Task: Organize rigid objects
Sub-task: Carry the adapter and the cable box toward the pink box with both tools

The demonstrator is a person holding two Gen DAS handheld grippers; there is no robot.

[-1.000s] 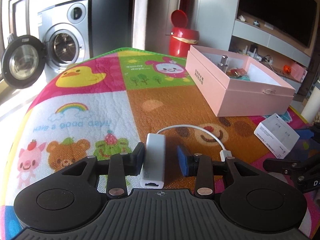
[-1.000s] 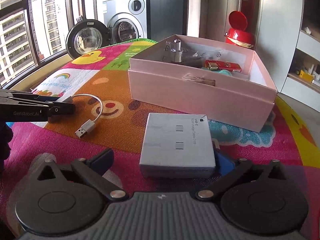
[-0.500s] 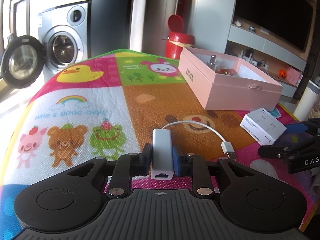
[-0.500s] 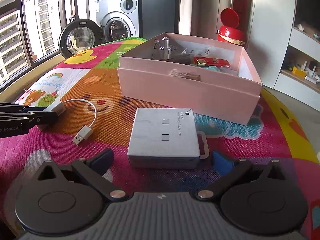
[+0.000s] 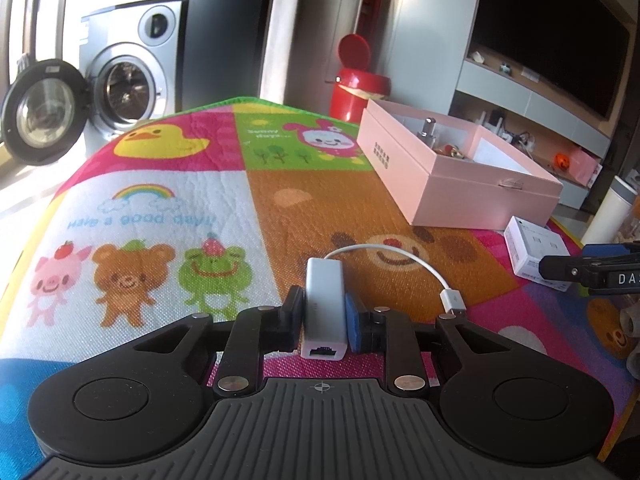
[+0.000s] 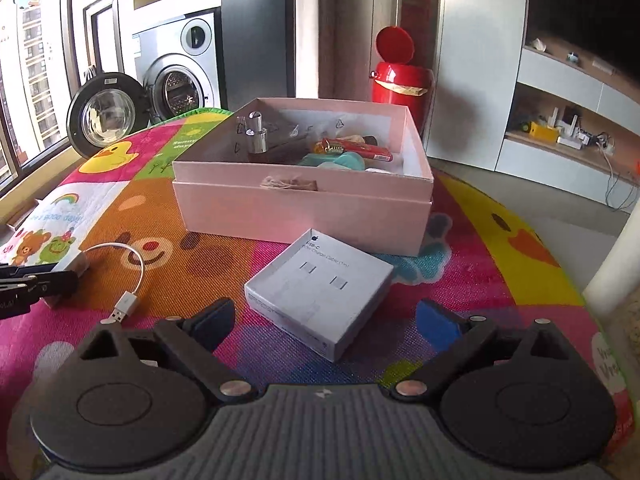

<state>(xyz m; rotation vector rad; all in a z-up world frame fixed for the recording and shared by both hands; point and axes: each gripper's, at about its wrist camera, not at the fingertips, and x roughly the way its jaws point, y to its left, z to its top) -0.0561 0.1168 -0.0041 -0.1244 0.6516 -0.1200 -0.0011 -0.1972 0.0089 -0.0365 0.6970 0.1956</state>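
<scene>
L tongs (image 5: 324,322) still clamped on white adapter (image 5: 323,300), cable trailing on mat (image 5: 160,200). R tongs (image 6: 324,318) spread wide, backed off; cable box (image 6: 320,292) now skewed, w/ pink box (image 6: 304,208) just behind.

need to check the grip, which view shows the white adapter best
Left wrist view: the adapter sits centred between the left gripper fingers, clamped on both sides, port facing the camera. The right wrist view shows only a corner of it at the frame's left edge, behind that gripper.
</scene>
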